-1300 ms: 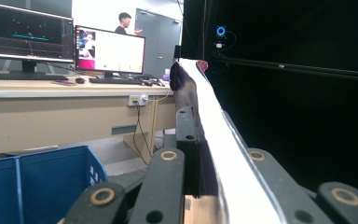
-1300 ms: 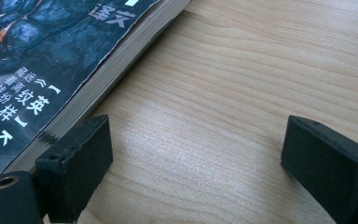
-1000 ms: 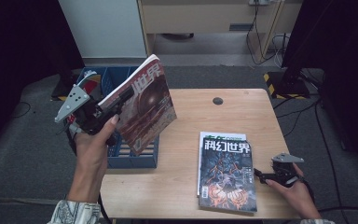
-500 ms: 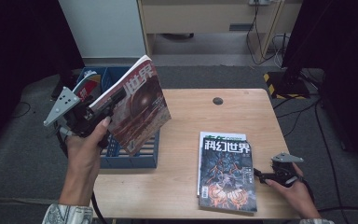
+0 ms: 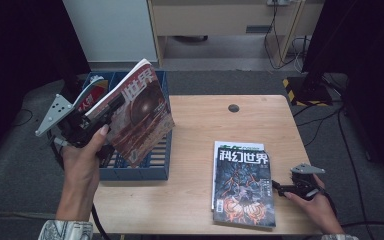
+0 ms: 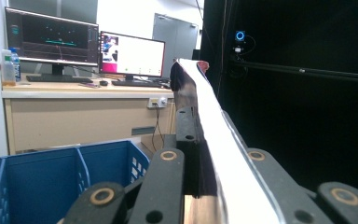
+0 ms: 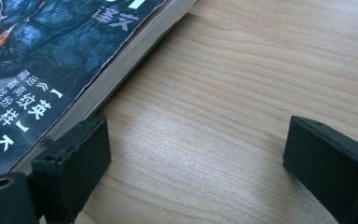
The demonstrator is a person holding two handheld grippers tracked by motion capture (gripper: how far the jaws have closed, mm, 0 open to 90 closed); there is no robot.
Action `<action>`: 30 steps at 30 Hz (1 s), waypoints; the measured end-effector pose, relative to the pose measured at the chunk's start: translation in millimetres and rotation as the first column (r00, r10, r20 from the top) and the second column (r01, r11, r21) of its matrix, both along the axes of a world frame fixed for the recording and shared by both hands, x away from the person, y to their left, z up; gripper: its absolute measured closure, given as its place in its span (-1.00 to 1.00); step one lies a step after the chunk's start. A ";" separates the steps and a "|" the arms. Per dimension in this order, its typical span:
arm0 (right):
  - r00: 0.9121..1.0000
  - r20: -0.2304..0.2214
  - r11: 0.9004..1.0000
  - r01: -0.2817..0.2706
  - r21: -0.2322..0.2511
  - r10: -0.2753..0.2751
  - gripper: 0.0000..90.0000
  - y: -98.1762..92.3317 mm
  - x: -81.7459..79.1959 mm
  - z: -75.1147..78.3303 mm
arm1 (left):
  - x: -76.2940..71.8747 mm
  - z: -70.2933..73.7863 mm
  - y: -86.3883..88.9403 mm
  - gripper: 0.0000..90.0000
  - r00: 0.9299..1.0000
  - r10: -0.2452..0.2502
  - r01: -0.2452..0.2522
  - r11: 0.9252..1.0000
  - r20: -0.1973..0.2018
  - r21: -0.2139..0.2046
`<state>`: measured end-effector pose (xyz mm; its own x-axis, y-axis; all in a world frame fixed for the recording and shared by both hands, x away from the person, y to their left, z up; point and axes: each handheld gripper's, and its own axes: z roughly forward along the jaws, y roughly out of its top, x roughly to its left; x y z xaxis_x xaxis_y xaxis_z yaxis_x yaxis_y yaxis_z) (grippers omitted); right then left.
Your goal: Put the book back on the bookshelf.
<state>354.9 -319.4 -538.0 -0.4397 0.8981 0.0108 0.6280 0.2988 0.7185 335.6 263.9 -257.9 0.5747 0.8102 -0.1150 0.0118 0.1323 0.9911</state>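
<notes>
Overhead, the left gripper (image 5: 111,111) clamps 1 magazine (image 5: 140,117) upright above the blue crate (image 5: 135,167) at 9 o'clock, ready for filing; the right gripper (image 5: 279,188) rests open beside the stack (image 5: 242,182) at 5 o'clock.

A lab or office: two lit monitors (image 6: 86,49) on a desk (image 6: 74,88) at upper left, black curtains (image 5: 365,60), cables (image 5: 280,30) on grey carpet.

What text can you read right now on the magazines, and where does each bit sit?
"科幻世界": title on the top magazine of the stack on the table.
"世界": large white characters on the cover of the magazine gripped by the left gripper; the rest is cut off.
"英", "译文": cover print near that stack's edge; the smaller lines are too blurred.
</notes>
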 end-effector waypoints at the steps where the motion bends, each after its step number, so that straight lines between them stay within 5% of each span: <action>1: 1.000 -0.001 1.000 0.000 0.001 0.000 -0.83 0.1 -0.1 0.0 | -0.6 0.3 0.9 0.86 1.000 0.002 -0.002 1.000 0.002 -0.006; 30: 1.000 0.001 1.000 0.000 -0.001 0.000 -0.83 0.2 0.2 -0.1 | -6.6 5.9 35.4 0.86 0.996 0.085 -0.085 0.996 0.000 -0.004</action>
<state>355.1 -319.2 -538.1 -0.4395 0.8982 0.0097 0.6275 0.2992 0.7188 329.0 299.3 -252.0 0.5039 0.8556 -0.1184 0.0007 0.1367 0.9906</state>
